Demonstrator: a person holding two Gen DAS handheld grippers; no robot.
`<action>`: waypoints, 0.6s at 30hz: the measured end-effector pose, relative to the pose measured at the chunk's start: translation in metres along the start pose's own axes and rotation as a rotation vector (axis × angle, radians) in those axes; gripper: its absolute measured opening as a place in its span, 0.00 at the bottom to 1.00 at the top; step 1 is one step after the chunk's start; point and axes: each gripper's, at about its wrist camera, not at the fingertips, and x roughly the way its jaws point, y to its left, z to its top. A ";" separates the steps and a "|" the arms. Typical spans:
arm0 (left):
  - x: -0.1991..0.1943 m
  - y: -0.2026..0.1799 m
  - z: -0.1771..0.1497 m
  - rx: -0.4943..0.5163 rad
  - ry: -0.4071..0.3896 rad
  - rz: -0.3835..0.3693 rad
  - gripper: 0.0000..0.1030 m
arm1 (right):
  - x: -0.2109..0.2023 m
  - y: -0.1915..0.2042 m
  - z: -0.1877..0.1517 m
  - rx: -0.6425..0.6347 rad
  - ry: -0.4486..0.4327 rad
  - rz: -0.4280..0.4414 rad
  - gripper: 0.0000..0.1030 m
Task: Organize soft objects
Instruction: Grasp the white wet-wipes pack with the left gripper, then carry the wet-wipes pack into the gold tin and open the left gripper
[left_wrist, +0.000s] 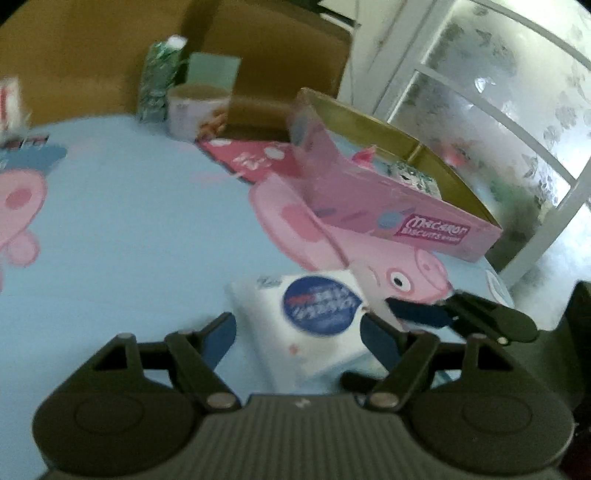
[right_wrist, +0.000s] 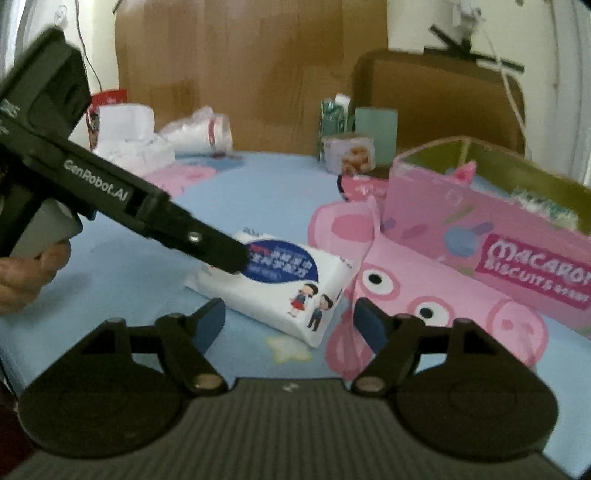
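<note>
Both sets of jaws are standing apart, gripping nothing. The left gripper (left_wrist: 299, 334) is reaching over one tissue pack (right_wrist: 273, 286), its tip touching the pack's blue label in the right wrist view; the pack is lying flat between its jaws in its own view. The right gripper (right_wrist: 290, 317) is hovering just before the same pack. The pack is a soft white plastic pillow, printed with two cartoon children. It is lying on a light blue sheet (right_wrist: 258, 184) with pink pig prints. Just right of it one pink cardboard box (right_wrist: 491, 240) is standing open, a flap hanging toward the pack, something crinkly showing inside. Farther back are one small tub (right_wrist: 349, 153), one green packet (right_wrist: 332, 114) and crumpled white bags (right_wrist: 199, 129).
</note>
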 end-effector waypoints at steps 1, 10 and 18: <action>0.005 -0.006 0.001 0.026 -0.004 0.013 0.72 | 0.002 -0.002 0.000 0.007 -0.006 0.008 0.74; -0.007 -0.051 0.054 0.157 -0.127 0.029 0.62 | -0.024 -0.004 0.020 -0.052 -0.243 -0.111 0.61; 0.061 -0.117 0.130 0.308 -0.148 -0.045 0.62 | -0.050 -0.084 0.040 0.053 -0.368 -0.322 0.61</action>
